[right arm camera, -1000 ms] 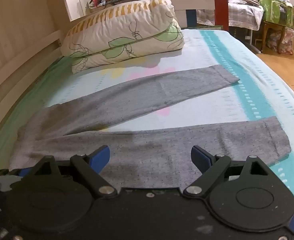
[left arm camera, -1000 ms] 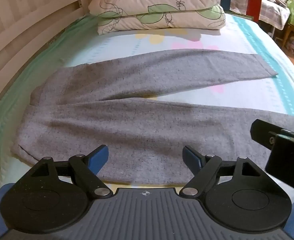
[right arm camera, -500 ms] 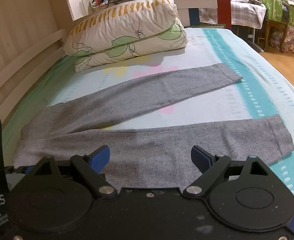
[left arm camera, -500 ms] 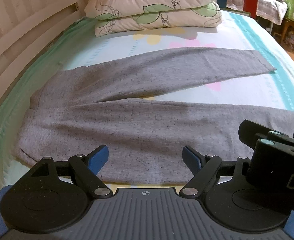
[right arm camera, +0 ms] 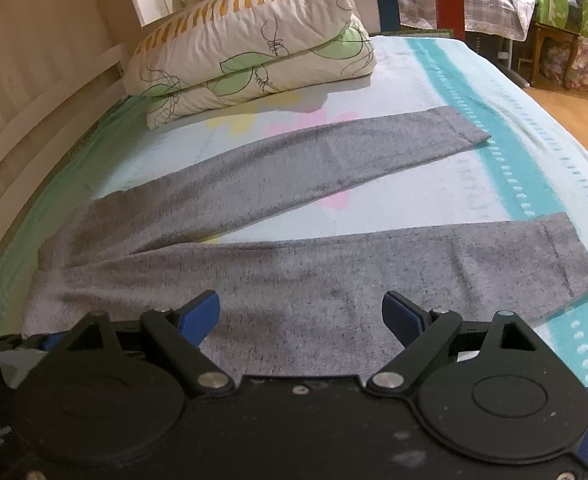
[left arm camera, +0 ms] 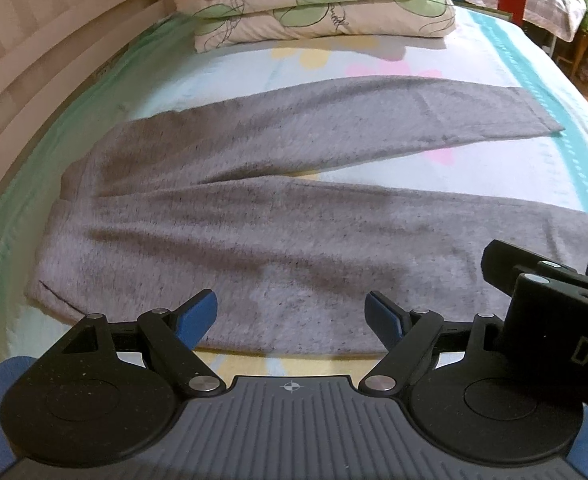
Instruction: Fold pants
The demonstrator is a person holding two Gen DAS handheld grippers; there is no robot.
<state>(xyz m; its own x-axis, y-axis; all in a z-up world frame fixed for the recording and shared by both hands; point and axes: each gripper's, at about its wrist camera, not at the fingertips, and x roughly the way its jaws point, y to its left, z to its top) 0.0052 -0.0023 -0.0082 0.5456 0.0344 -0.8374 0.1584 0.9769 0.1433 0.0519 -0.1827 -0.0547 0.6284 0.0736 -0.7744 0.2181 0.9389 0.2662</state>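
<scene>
Grey pants (left arm camera: 254, 216) lie flat on the bed, waist at the left, both legs spread apart toward the right in a V. My left gripper (left arm camera: 292, 314) hovers open over the near edge of the pants by the hip, nothing between its blue pads. In the right wrist view the pants (right arm camera: 334, 280) stretch across, and my right gripper (right arm camera: 302, 314) is open above the near leg, empty. The near leg's cuff (right arm camera: 566, 256) lies at the right. The right gripper's black body (left arm camera: 554, 320) shows at the right edge of the left wrist view.
A patterned pillow (right arm camera: 250, 56) sits at the head of the bed beyond the far leg. A white slatted bed rail (left arm camera: 34, 60) runs along the left. The sheet (right arm camera: 474, 196) has a teal stripe; wooden floor and cluttered furniture (right arm camera: 562, 12) lie to the right.
Both views have drawn slightly closer to the pants. The right gripper's body has come further into the left wrist view from the right. Both sets of jaws stay open.
</scene>
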